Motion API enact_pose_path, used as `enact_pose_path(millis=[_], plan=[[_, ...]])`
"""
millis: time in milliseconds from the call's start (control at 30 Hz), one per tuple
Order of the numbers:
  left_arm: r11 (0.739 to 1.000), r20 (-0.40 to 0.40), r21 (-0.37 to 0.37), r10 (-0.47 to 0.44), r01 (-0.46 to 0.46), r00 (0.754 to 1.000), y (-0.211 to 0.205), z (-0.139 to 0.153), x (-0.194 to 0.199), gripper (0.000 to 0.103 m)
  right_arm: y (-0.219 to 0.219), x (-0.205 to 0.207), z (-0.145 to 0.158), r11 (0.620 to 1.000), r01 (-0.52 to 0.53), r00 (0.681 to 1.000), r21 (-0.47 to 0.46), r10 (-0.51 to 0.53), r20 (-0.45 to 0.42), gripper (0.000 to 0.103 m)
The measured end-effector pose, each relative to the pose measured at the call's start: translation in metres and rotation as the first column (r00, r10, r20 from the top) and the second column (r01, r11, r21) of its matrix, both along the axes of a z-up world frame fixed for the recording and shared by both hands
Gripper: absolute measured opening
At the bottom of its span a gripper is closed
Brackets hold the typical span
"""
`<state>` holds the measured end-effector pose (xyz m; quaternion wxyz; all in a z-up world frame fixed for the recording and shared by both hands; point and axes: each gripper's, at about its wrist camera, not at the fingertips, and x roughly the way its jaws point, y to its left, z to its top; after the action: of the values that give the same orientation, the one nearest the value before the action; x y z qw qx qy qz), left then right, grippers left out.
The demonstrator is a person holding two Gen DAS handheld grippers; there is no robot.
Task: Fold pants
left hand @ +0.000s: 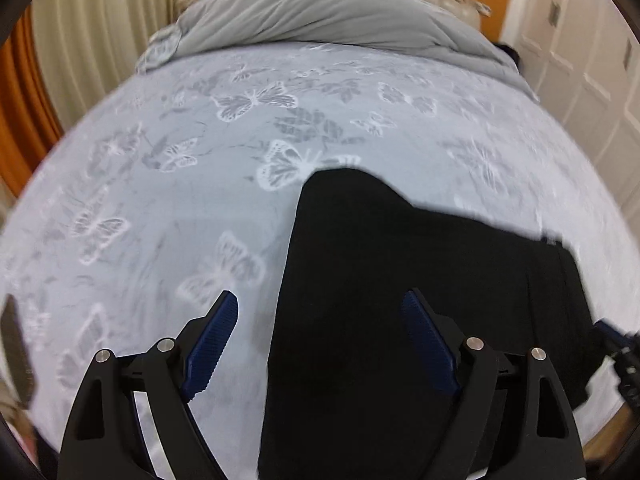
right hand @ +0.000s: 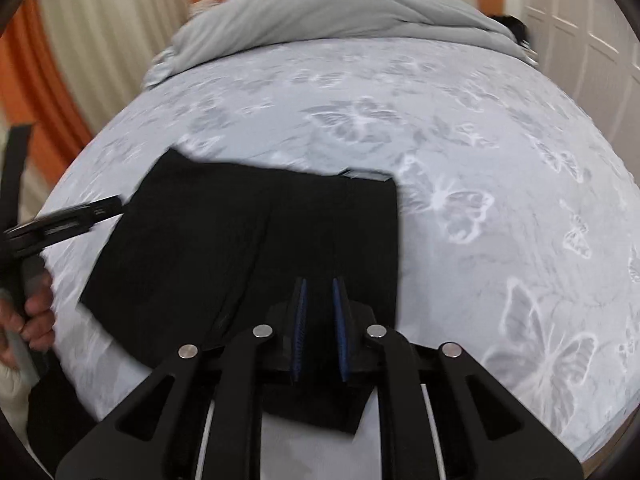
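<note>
2 grippers hover over the folded black pants (right hand: 248, 240) on the butterfly bedspread (right hand: 460, 120), the left gripper (left hand: 320, 312) wide and empty, the right gripper (right hand: 319, 292) nearly closed on nothing, so a careless snag could undo the fold.

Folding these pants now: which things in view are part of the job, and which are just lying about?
Part of the job:
- black pants, folded flat on the bed sheet
- left gripper, jaws wide open above the pants
- right gripper, jaws nearly closed, no cloth visibly between them

Just lying about:
- butterfly-print bed sheet
- grey duvet bunched at the far end
- curtains
</note>
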<state>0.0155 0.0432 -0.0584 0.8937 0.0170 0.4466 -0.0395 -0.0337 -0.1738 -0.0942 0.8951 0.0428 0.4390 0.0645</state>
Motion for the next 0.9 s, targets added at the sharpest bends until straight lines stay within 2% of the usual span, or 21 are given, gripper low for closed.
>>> enact_pose_path(millis=[100, 233, 500, 600, 633, 700, 733, 800, 833, 900], plan=[[0.998, -0.009, 0.060, -0.035, 0.036, 0.999, -0.009, -0.013, -0.010, 0.082, 0.012, -0.013, -0.020, 0.998, -0.003, 0.999, -0.068, 0.000, -0.043, 0.013], [0.992, -0.044, 0.112, -0.058, 0.063, 0.997, -0.011, -0.029, -0.017, 0.082, 0.022, -0.019, -0.028, 0.991, -0.008, 0.999, -0.137, 0.002, -0.041, 0.012], [0.991, -0.064, 0.125, -0.029, 0.037, 0.998, -0.002, -0.036, -0.021, 0.082, 0.013, -0.024, -0.026, 0.998, 0.035, 0.997, -0.057, -0.039, -0.060, 0.012], [0.990, -0.072, 0.137, -0.029, 0.039, 0.997, -0.001, -0.038, -0.022, 0.082, 0.007, -0.029, -0.012, 0.999, 0.044, 0.999, 0.027, -0.044, -0.004, 0.015], [0.989, -0.074, 0.139, -0.029, 0.040, 0.997, -0.001, -0.039, -0.022, 0.082, 0.005, -0.029, -0.013, 0.998, 0.046, 0.999, 0.032, -0.045, -0.013, 0.015], [0.989, -0.080, 0.140, -0.033, 0.044, 0.996, 0.000, -0.040, -0.022, 0.083, 0.001, -0.021, -0.035, 0.999, 0.039, 0.994, 0.038, -0.035, -0.102, 0.015], [0.991, -0.089, 0.126, -0.041, 0.052, 0.995, 0.003, -0.040, -0.022, 0.083, 0.001, -0.022, -0.032, 0.999, 0.021, 0.997, 0.036, -0.018, -0.081, 0.015], [0.998, -0.110, 0.044, -0.050, 0.055, 0.993, 0.013, -0.036, -0.022, 0.083, -0.005, -0.024, -0.021, 0.997, 0.016, 0.997, 0.075, -0.010, -0.078, 0.018], [0.996, -0.137, -0.074, -0.054, 0.044, 0.989, 0.028, -0.034, -0.022, 0.086, -0.014, -0.027, -0.015, 0.988, 0.030, 0.998, 0.149, -0.022, -0.055, 0.026], [0.971, -0.190, -0.238, -0.042, -0.004, 0.981, 0.050, -0.038, -0.020, 0.087, -0.033, -0.027, -0.016, 0.951, 0.067, 0.997, 0.301, -0.050, -0.065, 0.045]])
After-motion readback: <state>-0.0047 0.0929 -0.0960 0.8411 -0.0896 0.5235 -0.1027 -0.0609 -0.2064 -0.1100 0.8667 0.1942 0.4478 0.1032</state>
